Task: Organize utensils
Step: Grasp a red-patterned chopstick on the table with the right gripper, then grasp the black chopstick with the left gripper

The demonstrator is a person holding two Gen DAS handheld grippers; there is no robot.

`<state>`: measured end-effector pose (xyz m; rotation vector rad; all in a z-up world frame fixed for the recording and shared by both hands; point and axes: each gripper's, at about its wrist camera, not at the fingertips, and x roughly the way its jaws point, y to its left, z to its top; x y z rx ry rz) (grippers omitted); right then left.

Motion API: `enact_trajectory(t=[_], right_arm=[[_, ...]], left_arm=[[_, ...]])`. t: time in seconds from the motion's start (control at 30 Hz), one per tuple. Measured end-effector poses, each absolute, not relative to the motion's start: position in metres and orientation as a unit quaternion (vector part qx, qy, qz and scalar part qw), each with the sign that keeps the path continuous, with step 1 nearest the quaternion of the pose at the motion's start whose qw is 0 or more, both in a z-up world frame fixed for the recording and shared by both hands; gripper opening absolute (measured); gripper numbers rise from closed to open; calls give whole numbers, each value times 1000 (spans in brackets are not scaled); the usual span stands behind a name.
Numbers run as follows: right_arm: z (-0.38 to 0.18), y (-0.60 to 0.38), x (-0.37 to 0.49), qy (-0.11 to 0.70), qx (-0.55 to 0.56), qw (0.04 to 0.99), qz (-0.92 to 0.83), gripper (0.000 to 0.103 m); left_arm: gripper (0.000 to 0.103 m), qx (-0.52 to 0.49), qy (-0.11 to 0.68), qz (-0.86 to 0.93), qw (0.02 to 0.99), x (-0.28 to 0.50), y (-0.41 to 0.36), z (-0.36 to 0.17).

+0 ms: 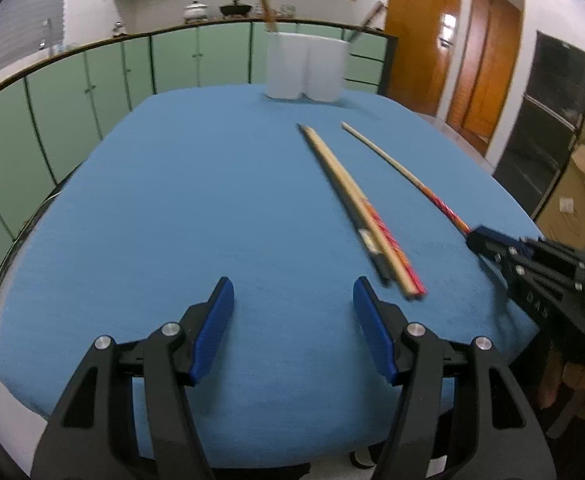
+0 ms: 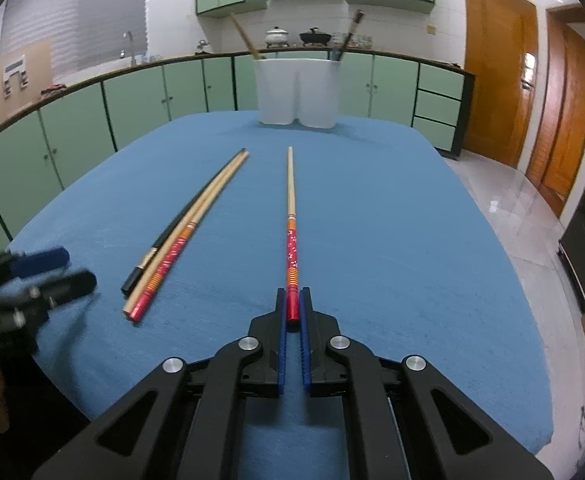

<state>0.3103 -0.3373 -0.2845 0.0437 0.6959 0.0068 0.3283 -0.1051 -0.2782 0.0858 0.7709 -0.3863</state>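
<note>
A red-handled chopstick (image 2: 291, 216) lies on the blue table (image 2: 392, 240), pointing away. My right gripper (image 2: 292, 308) is shut on its red end; it also shows in the left wrist view (image 1: 477, 240) at the right. Two more chopsticks, one red-handled (image 2: 184, 240) and one black-handled (image 2: 160, 250), lie side by side to the left; in the left wrist view they (image 1: 356, 208) lie ahead to the right. My left gripper (image 1: 293, 296) is open and empty above the near table. A white two-part holder (image 2: 297, 92) with a few chopsticks stands at the far edge.
Green kitchen cabinets (image 2: 140, 96) run behind the table. Wooden doors (image 2: 532, 92) stand at the right. The holder also shows in the left wrist view (image 1: 306, 68). A dark shelf unit (image 1: 552, 120) and cardboard boxes (image 1: 576, 196) stand at the far right.
</note>
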Motion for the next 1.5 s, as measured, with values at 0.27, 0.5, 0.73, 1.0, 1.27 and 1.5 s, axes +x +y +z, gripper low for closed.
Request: enact_trajectory(t=[0.27, 0.5, 0.73, 1.0, 1.27, 1.5], right_arm=[[-286, -346, 309, 340, 39, 940, 2, 6], [-287, -347, 307, 337, 41, 940, 2, 6], [-288, -346, 304, 334, 37, 942, -1, 6], [-289, -342, 302, 332, 30, 943, -6, 7], [-288, -334, 300, 331, 13, 943, 2, 7], [-287, -327, 299, 331, -5, 943, 9, 7]], left_arm=[[62, 66, 368, -193, 907, 323, -133, -283], [64, 70, 363, -183, 911, 328, -147, -285], [27, 51, 356, -162, 919, 338, -139, -284], [10, 16, 355, -89, 930, 343, -118, -281], [11, 34, 365, -115, 923, 340, -112, -278], [7, 41, 363, -141, 920, 341, -110, -279]])
